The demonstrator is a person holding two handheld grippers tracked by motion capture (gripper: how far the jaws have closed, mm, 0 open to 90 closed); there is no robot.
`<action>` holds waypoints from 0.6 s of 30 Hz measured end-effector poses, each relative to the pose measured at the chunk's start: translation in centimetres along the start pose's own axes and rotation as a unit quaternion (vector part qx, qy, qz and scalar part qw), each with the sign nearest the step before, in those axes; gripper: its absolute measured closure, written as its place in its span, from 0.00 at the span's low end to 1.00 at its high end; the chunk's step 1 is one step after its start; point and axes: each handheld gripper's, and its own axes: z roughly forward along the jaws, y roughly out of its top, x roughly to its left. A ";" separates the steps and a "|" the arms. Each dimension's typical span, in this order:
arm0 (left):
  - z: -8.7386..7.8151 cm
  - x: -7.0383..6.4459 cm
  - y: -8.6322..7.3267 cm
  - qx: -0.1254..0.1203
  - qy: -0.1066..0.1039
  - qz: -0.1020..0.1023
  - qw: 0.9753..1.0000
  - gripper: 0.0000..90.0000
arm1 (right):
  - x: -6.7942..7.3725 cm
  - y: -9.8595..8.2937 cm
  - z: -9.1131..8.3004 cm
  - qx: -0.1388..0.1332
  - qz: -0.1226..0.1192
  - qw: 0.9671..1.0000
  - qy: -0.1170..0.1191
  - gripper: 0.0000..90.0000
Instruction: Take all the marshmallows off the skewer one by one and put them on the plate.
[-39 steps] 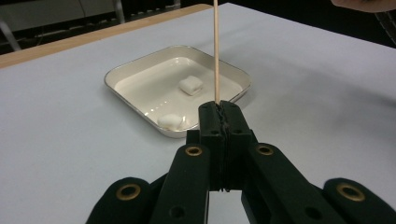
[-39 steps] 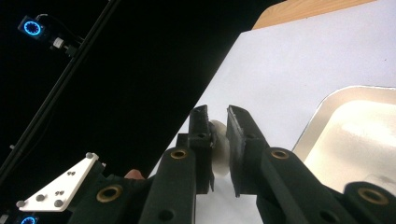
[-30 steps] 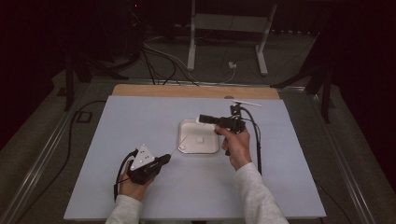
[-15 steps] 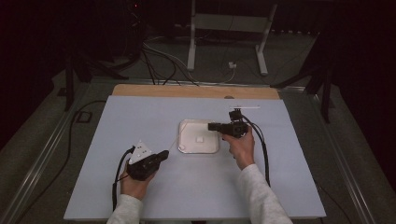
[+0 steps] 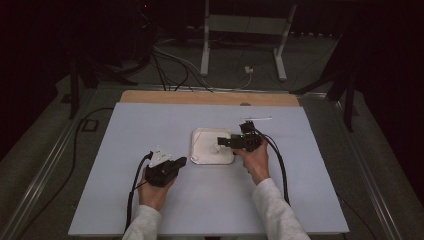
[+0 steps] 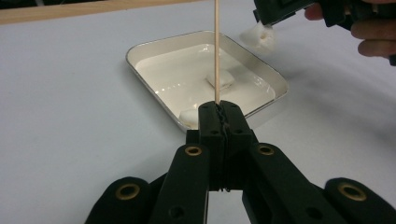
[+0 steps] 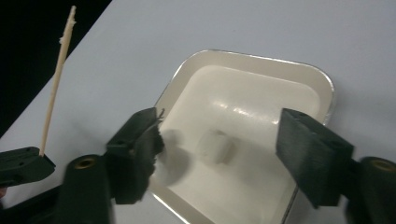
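Just ahead of the left gripper [image 6: 218, 109] — jaws clenched on a bare, upright skewer [image 6: 217, 46] — sits the tray [image 6: 154, 49] holding 2 white lumps [image 6: 219, 80]. The right gripper [image 7: 219, 135] is spread wide above it, with 1 more piece [image 6: 259, 37] at its tip. Threading apparently not begun.
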 end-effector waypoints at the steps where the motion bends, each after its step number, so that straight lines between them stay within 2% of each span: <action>1: 0.2 -0.1 0.0 0.001 -0.003 -0.002 1.000 1.00 | 0.0 0.0 0.0 -0.001 0.000 1.000 -0.004 0.28; 4: 0.6 -0.8 0.0 0.005 -0.017 -0.001 1.000 1.00 | 0.1 -0.1 0.3 -0.001 0.007 1.000 -0.020 0.26; 6: 0.7 -1.5 -0.1 0.011 -0.026 0.001 1.000 1.00 | -0.2 -0.2 0.5 -0.004 0.023 0.999 -0.028 0.27; 9: 1.1 -2.4 -0.6 0.034 -0.035 0.013 0.999 1.00 | -0.6 -0.2 0.6 -0.015 0.054 0.998 -0.023 0.27; 11: 1.3 -2.7 -1.1 0.051 -0.042 0.022 0.998 1.00 | -0.8 -0.2 0.6 -0.020 0.066 0.997 -0.016 0.27; 16: 1.1 -3.4 -1.7 0.070 -0.056 0.041 0.995 1.00 | -1.1 -0.3 0.4 -0.023 0.076 0.997 -0.021 0.27; 18: 1.1 -3.5 -1.6 0.075 -0.051 0.045 0.995 1.00 | -1.1 -0.2 0.3 -0.025 0.077 0.996 -0.021 0.26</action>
